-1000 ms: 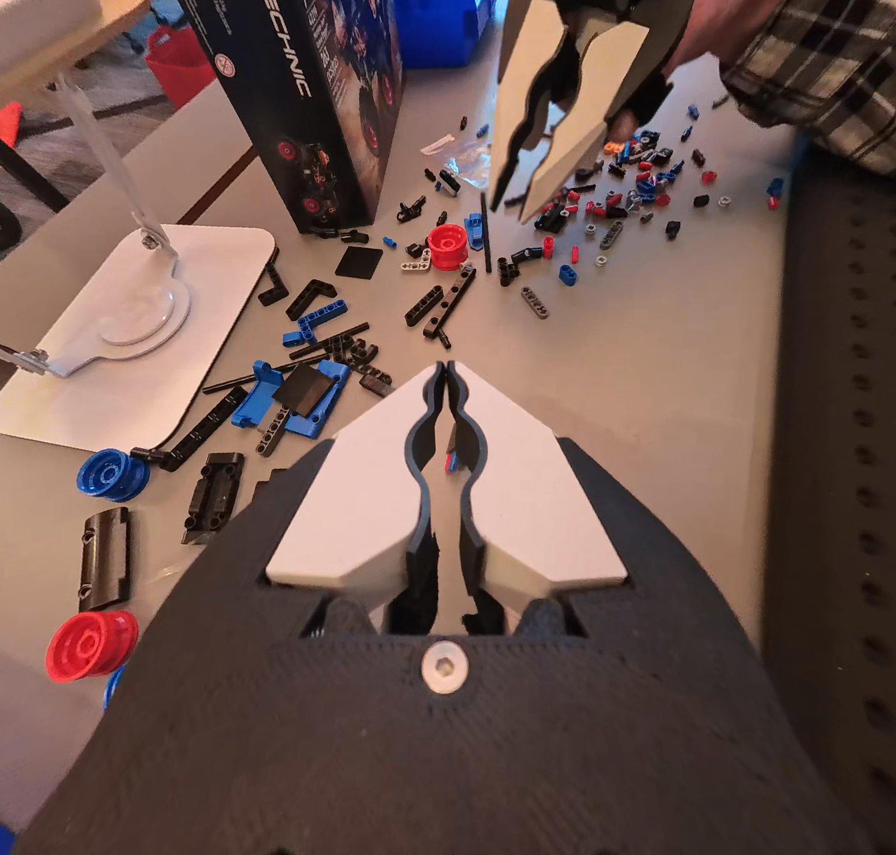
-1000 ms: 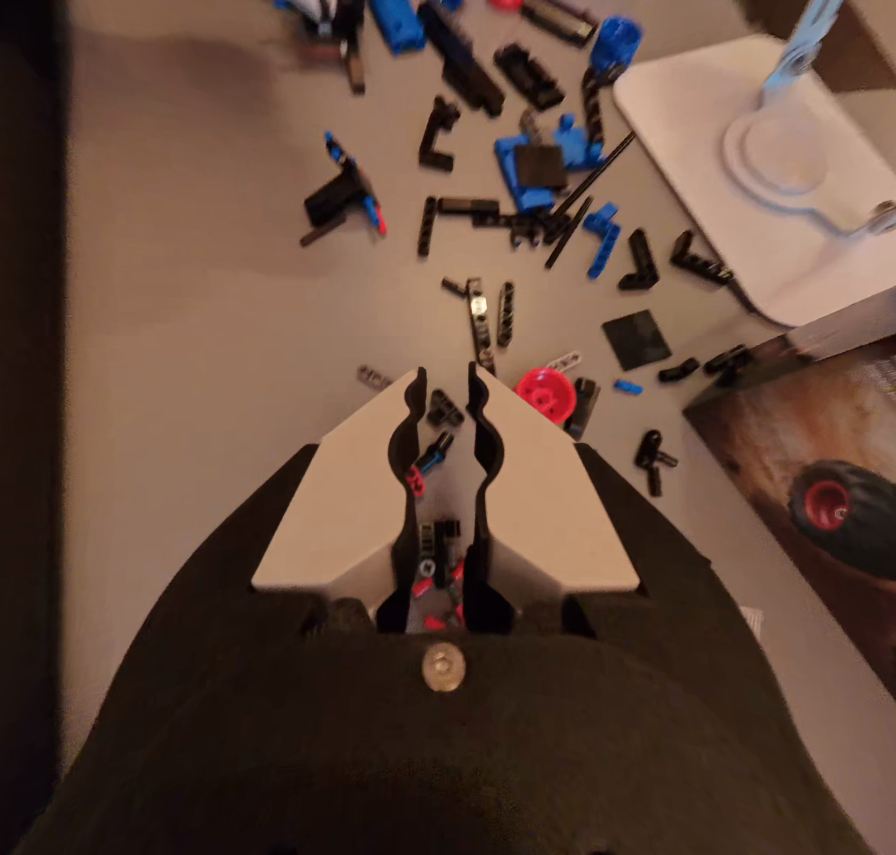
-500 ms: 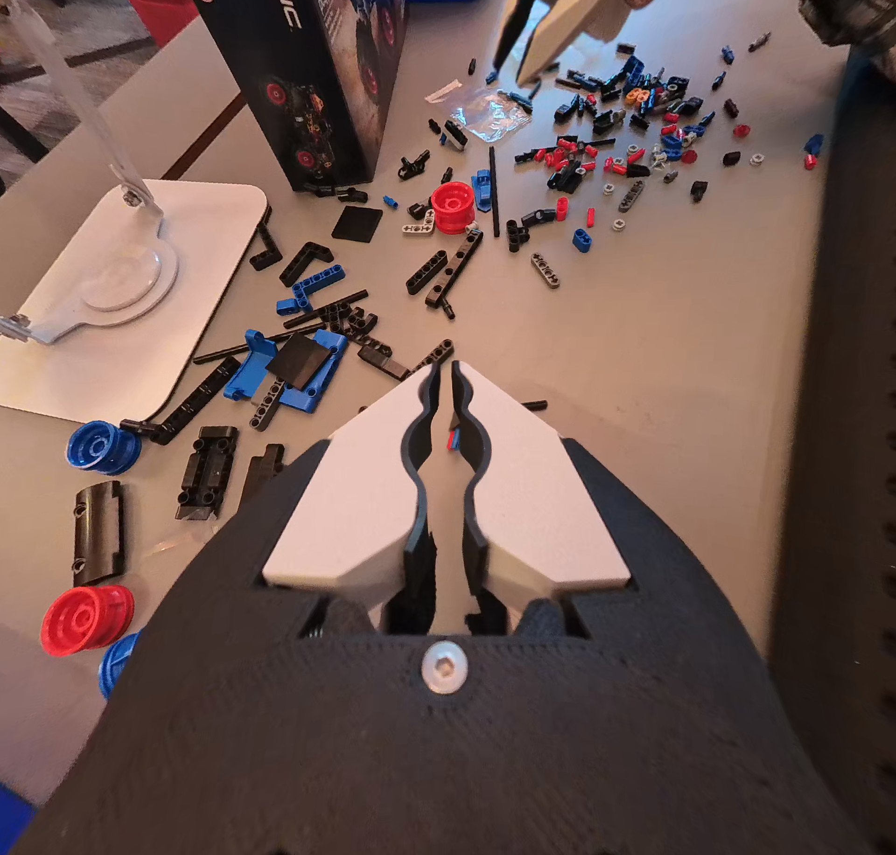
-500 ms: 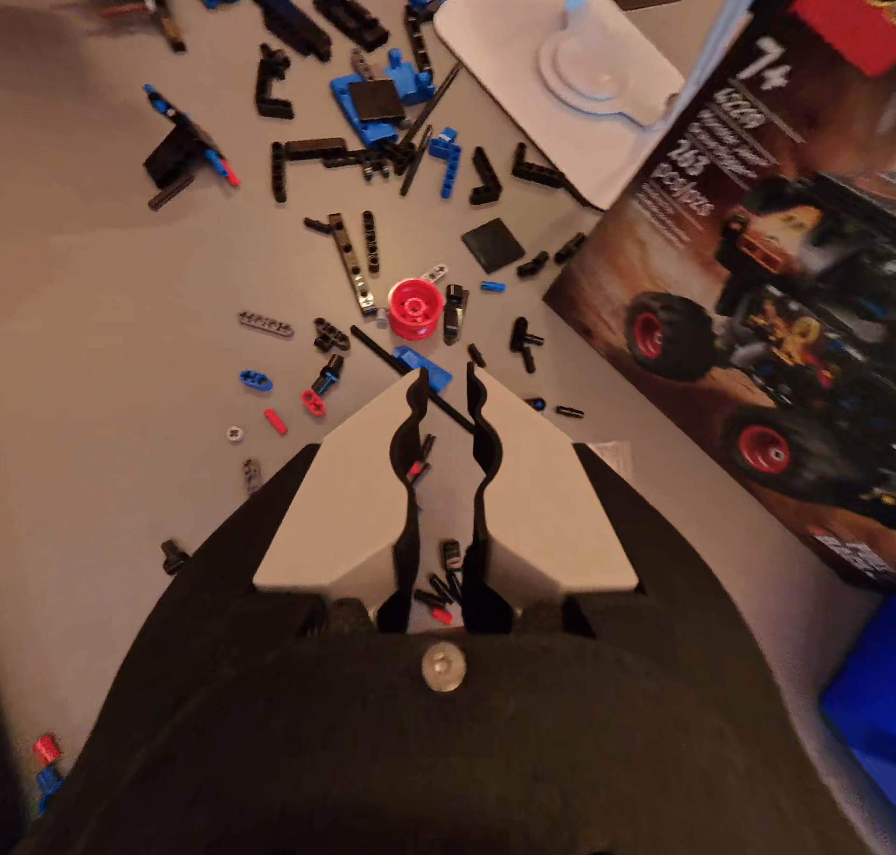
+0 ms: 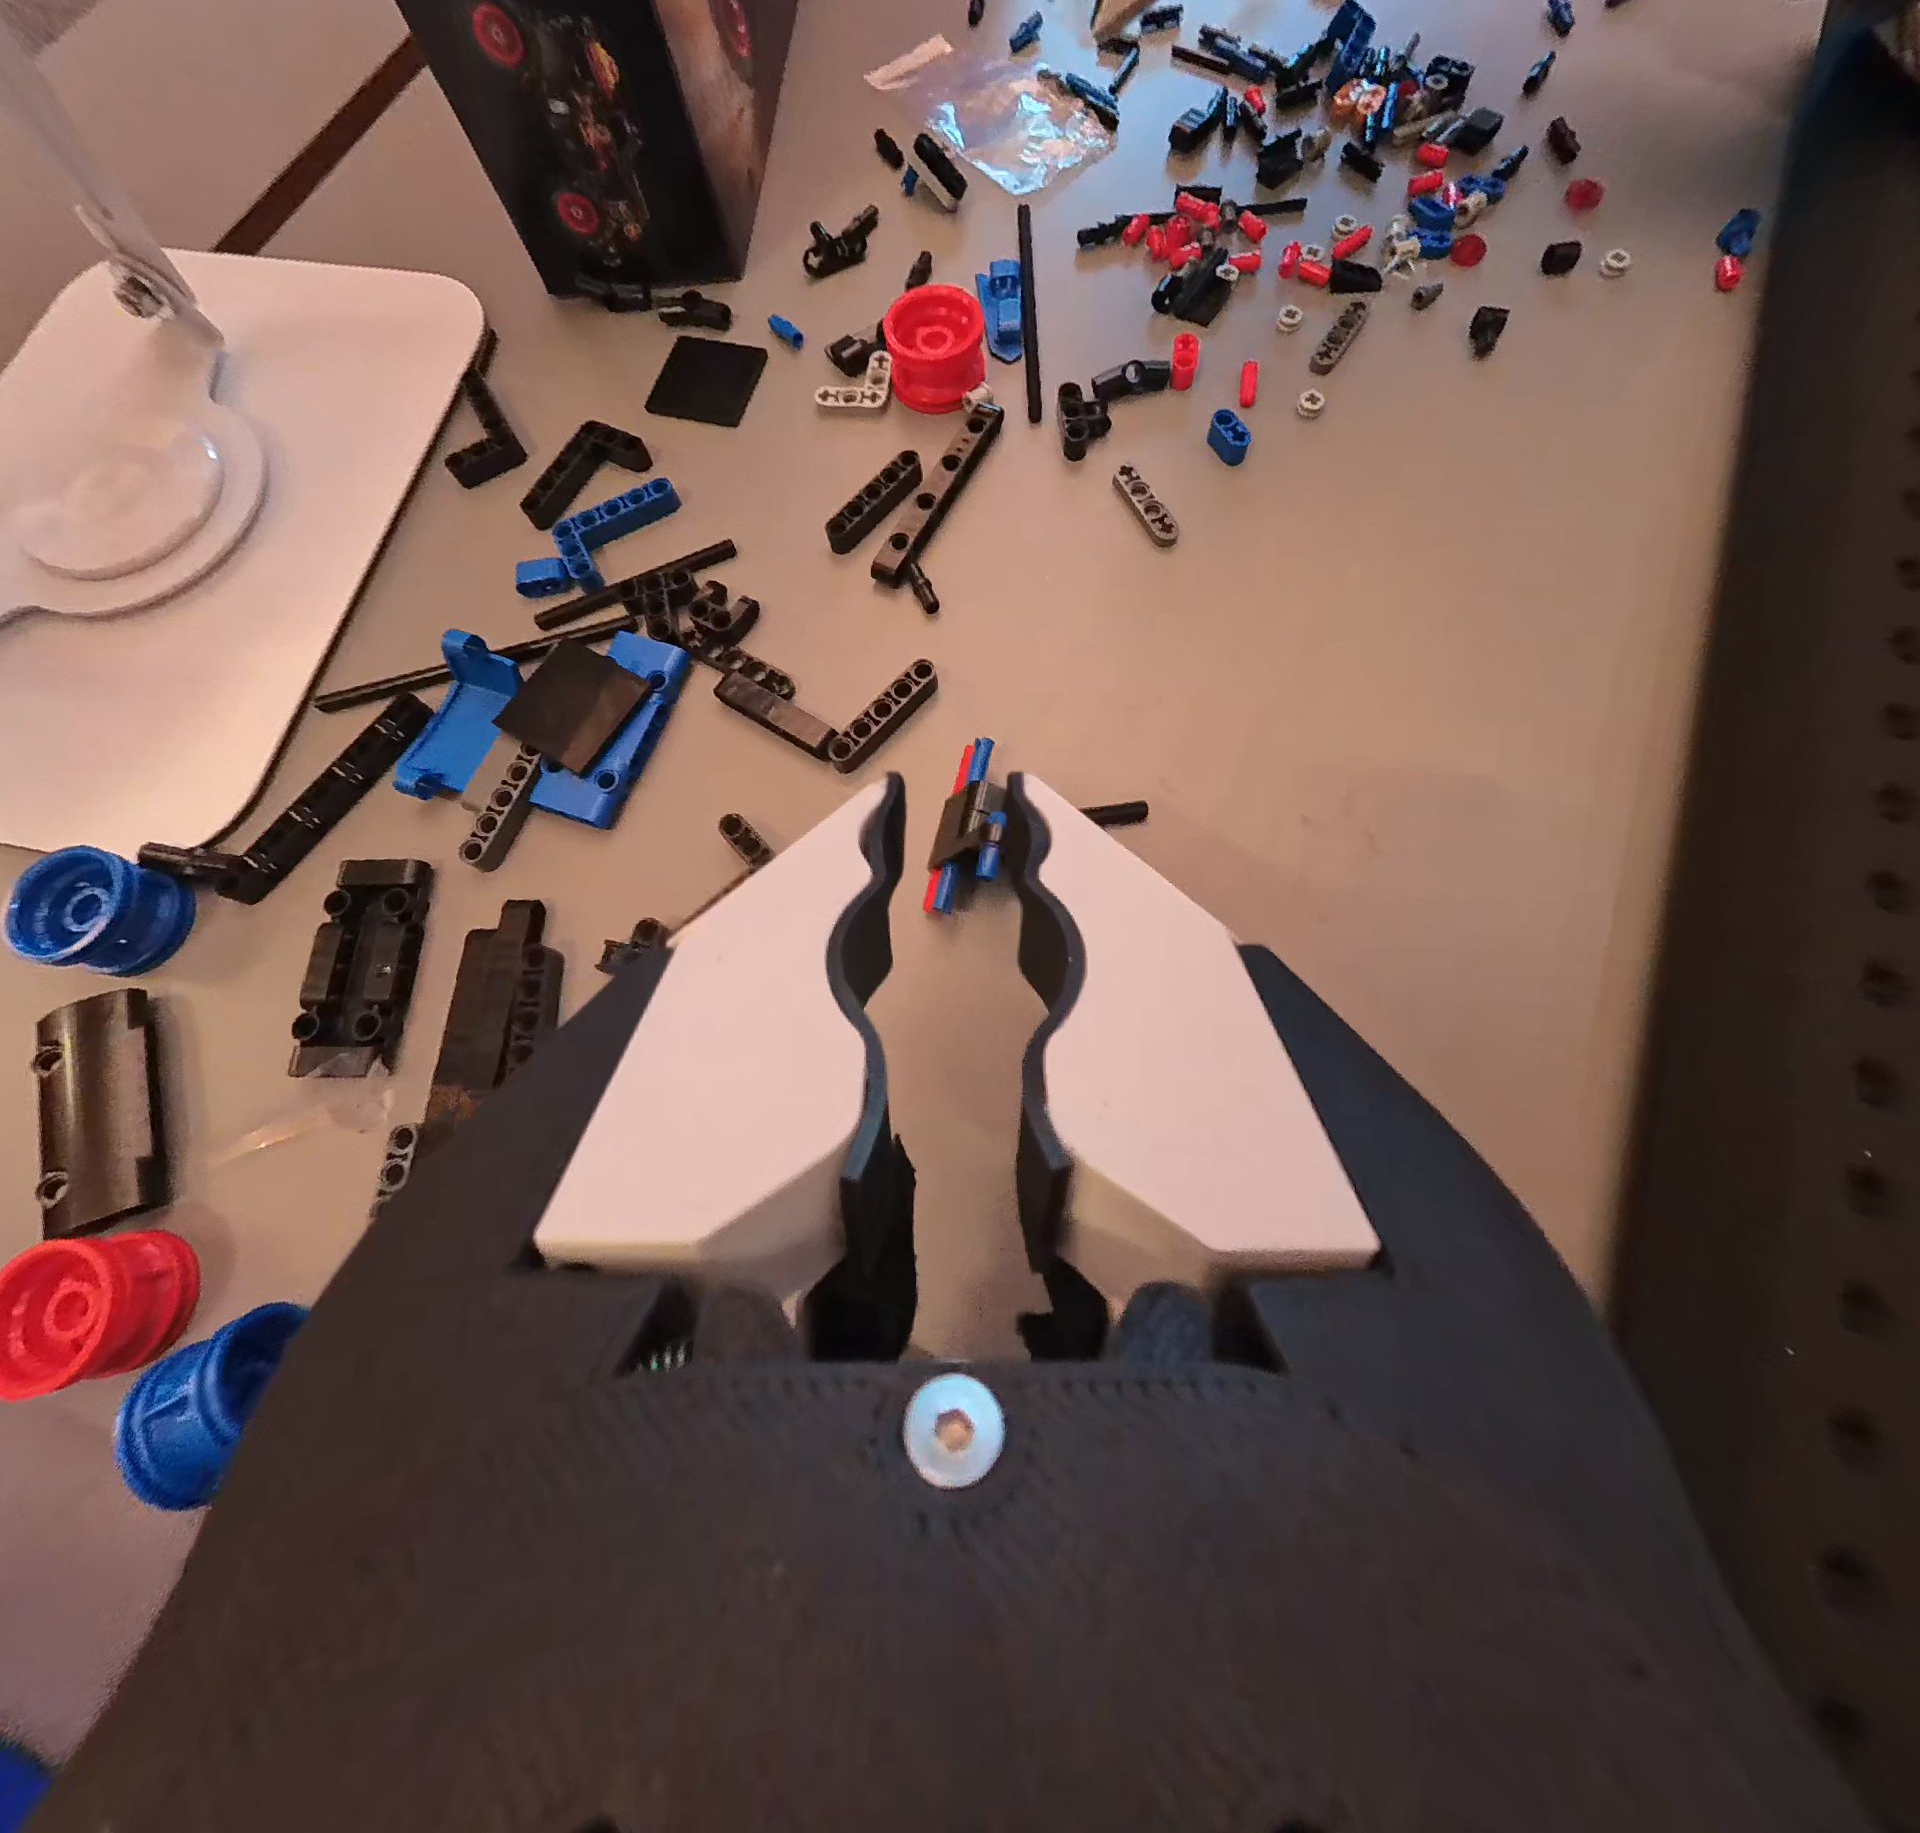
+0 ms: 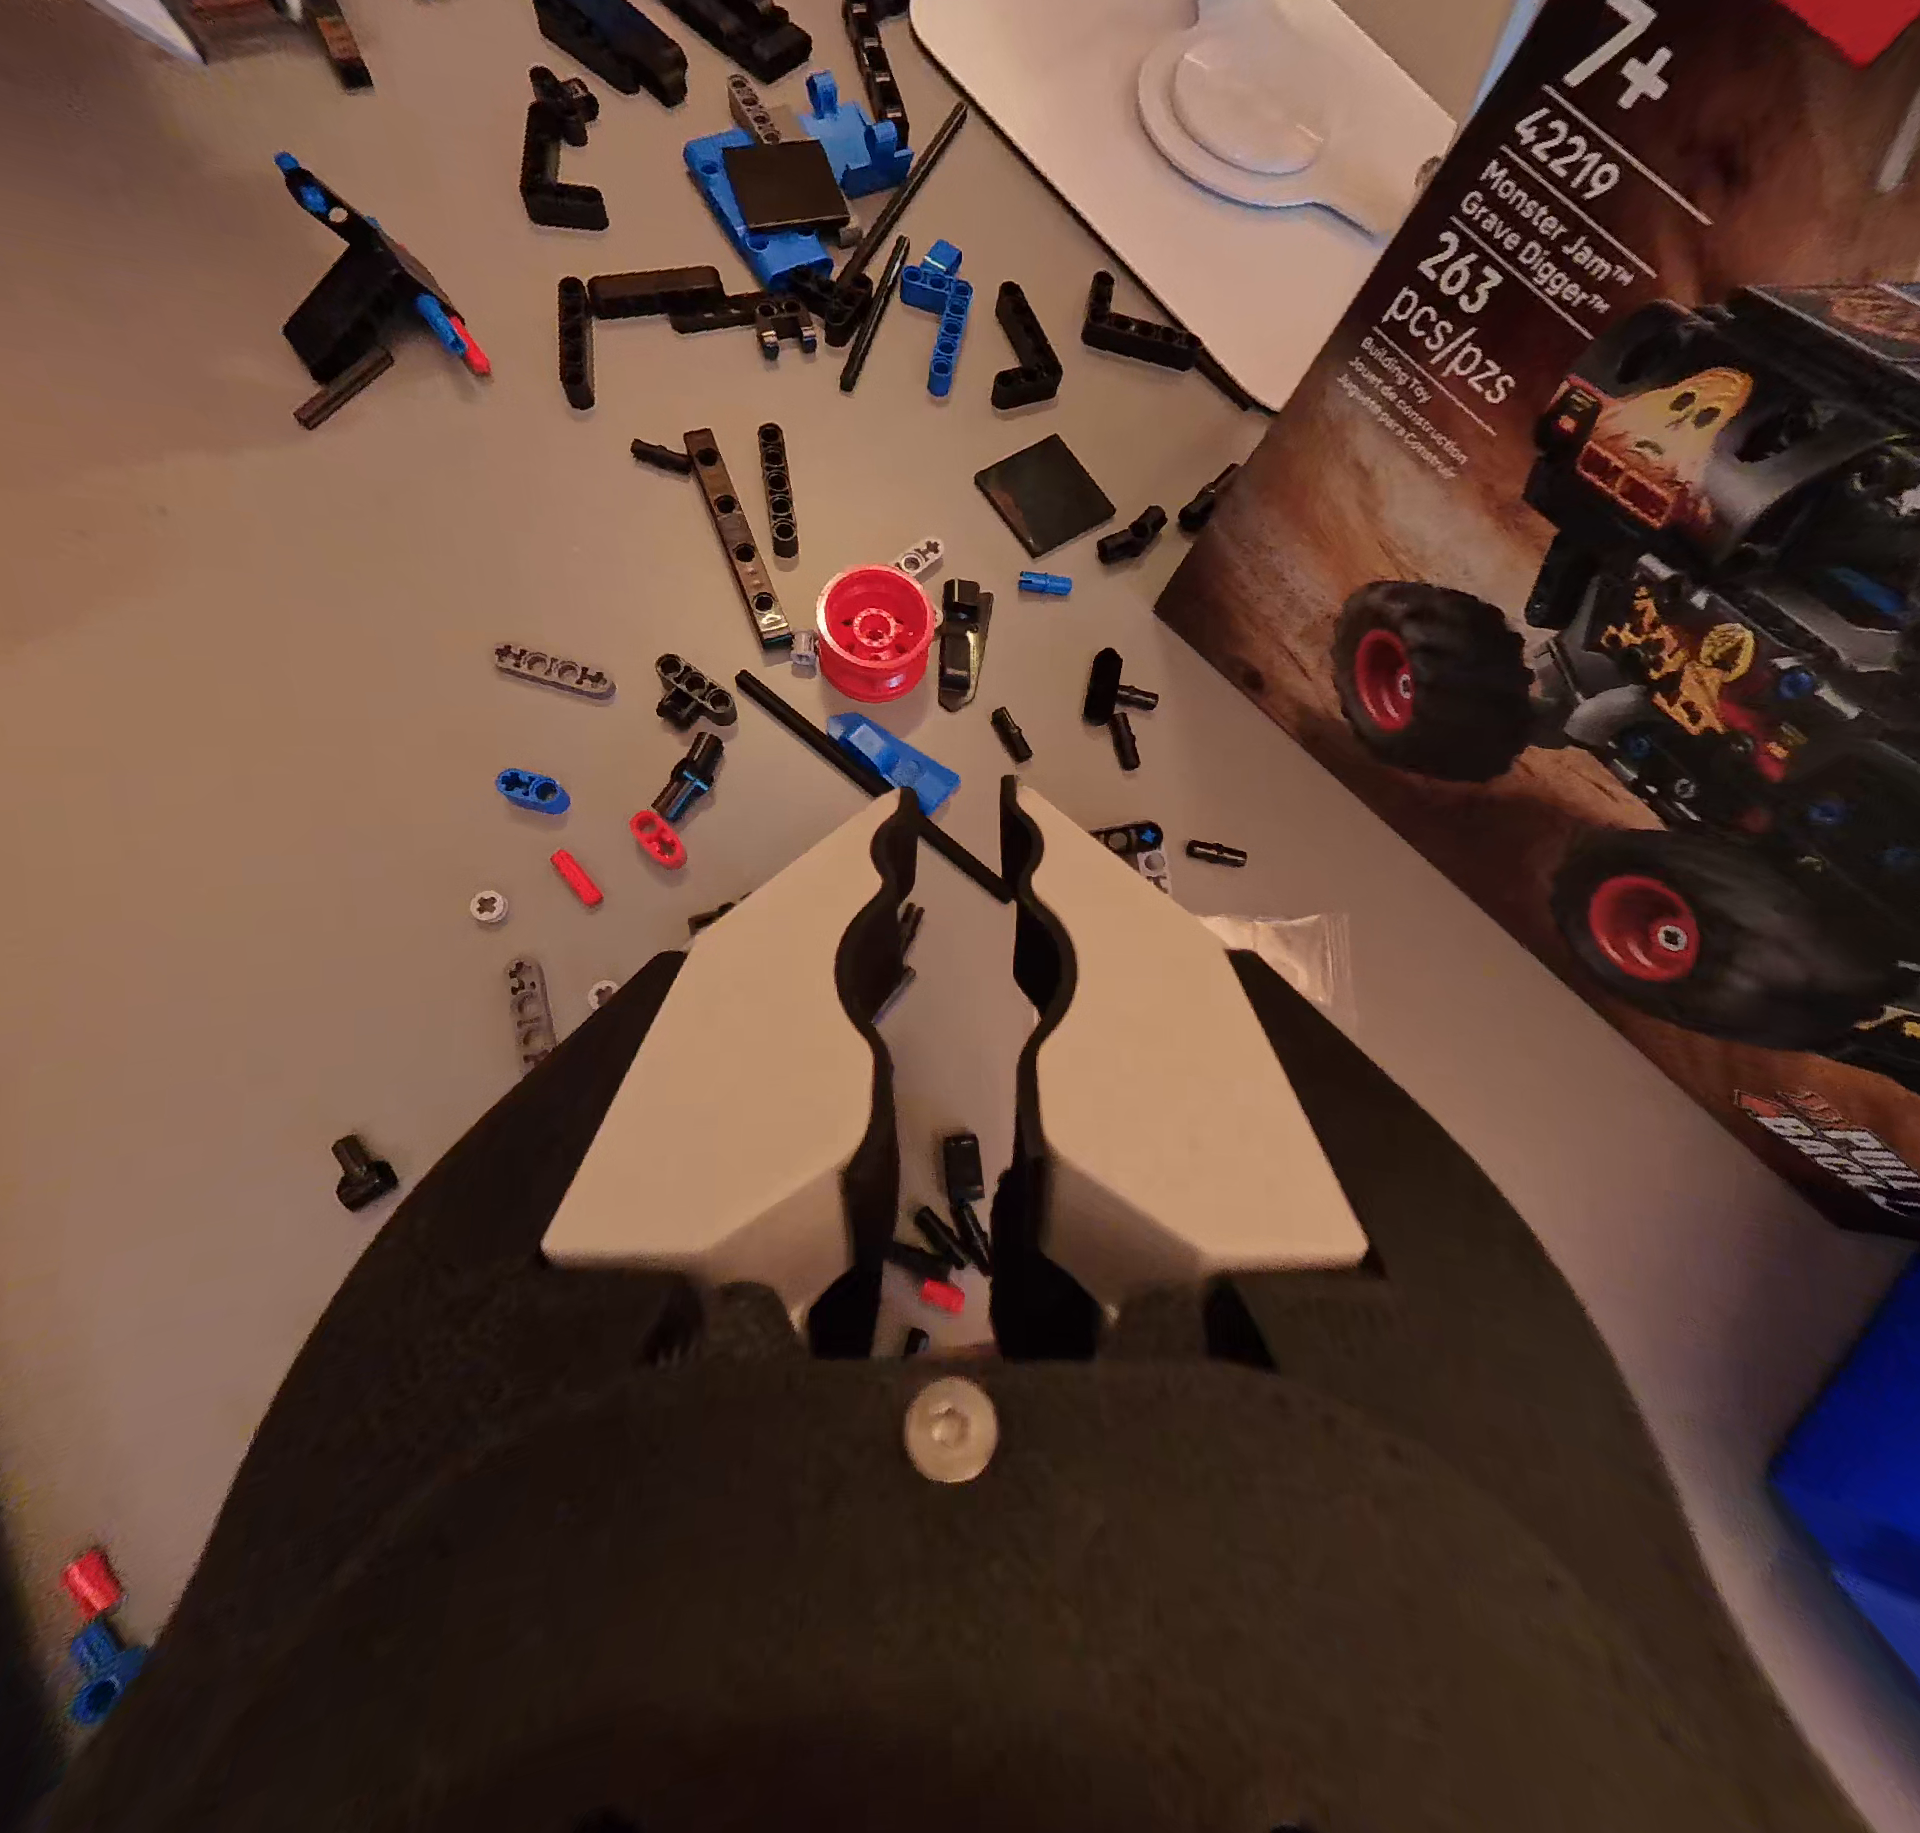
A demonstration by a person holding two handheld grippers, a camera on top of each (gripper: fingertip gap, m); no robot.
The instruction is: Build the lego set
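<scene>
Warm, dim indoor light tints the desk (image 5: 1351, 640) orange-grey. Shadows are soft. Both wide-angle views bend straight lines toward the edges, and the far corners are slightly blurred.

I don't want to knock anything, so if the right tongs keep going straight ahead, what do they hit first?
Probably the thin black axle lying slantwise just past the right tongs, with the blue wedge piece right behind it. Their height above the table is unclear.

Left wrist view: angled down along the bench (image 5: 1351, 640), facing the set box (image 5: 623, 69) at the far edge. Right wrist view: nearer, steeper, facing back from the opposite side. Shared by both: red wheel hub (image 5: 932, 347) (image 6: 873, 632), white stand base (image 5: 208, 536) (image 6: 1143, 173).
</scene>
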